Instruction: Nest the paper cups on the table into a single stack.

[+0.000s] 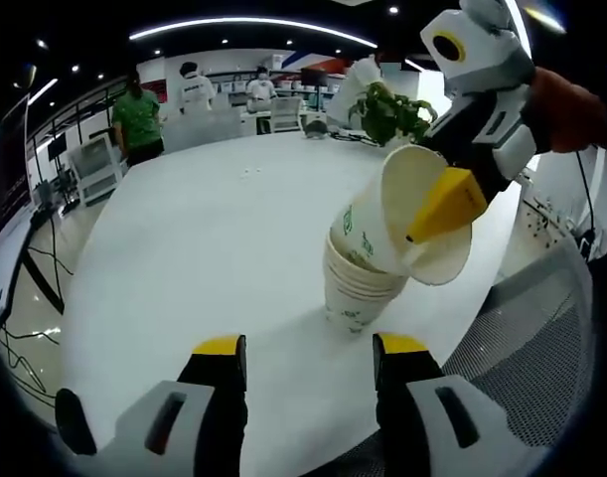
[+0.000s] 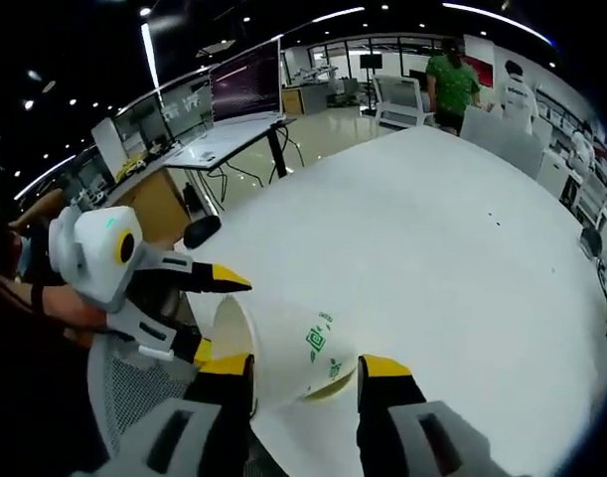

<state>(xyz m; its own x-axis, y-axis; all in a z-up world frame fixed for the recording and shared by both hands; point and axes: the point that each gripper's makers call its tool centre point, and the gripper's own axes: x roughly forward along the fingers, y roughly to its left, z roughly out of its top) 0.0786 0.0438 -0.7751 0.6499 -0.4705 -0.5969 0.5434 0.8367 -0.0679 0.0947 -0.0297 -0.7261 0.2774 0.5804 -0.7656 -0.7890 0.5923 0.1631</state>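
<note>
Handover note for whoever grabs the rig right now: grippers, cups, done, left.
Right gripper: shut on a paper cup, one yellow jaw inside the rim, cup tilted over the stack.
Left gripper: open, holding nothing, low in front of the stack.
Stack: several cups already nested, standing on the white table near its edge, by a mesh chair.
Done: most cups nested; the held cup's base is at the top of the stack, not seated.
Left: straighten the cup, push it down into the stack, release. No loose cups seen elsewhere on the table.
</note>
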